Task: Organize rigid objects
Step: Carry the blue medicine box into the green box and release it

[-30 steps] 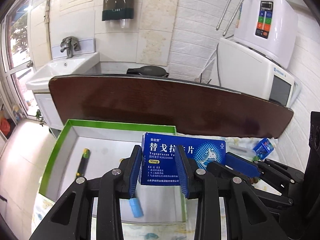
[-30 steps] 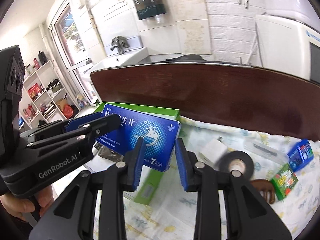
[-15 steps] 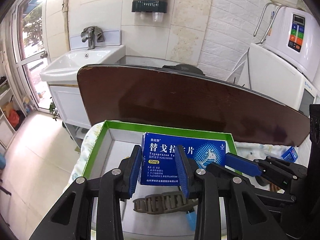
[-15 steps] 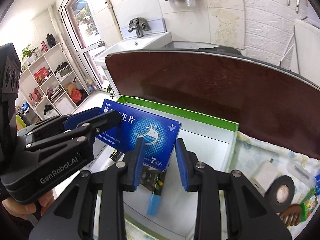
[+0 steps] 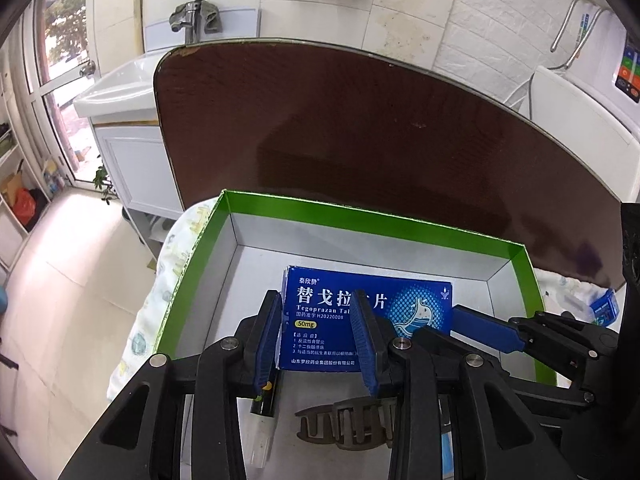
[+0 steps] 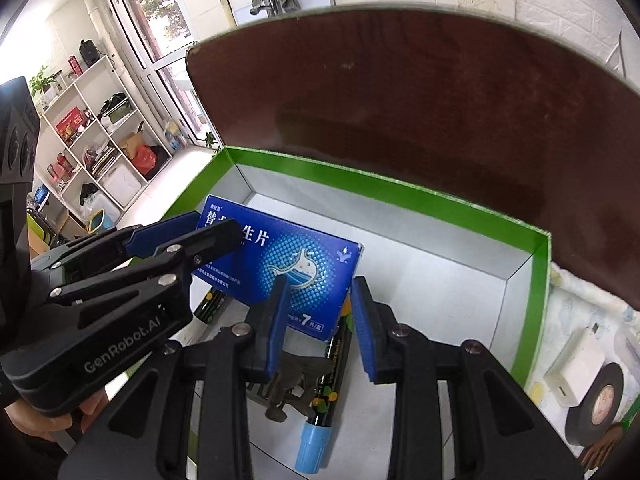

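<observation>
Both grippers hold one blue medicine box (image 5: 334,316) over the inside of a green-rimmed white box (image 5: 360,222). My left gripper (image 5: 318,338) is shut on the medicine box's left end. My right gripper (image 6: 322,322) is shut on its right end (image 6: 304,272); its fingers also show in the left wrist view (image 5: 486,328). Under the medicine box, on the white floor, lie a grey hair claw (image 5: 344,426), a black pen (image 5: 264,396) and a black marker with a blue cap (image 6: 320,404).
A dark brown board (image 5: 380,128) stands upright right behind the green box (image 6: 540,280). On the patterned cloth to the right lie a white charger (image 6: 576,364), a black tape roll (image 6: 600,400) and a small blue packet (image 5: 604,308). A sink cabinet (image 5: 120,120) stands at the left.
Both grippers carried the medicine box leftward and down, from over the cloth beside the green box into the box's interior. The grip on it is unchanged.
</observation>
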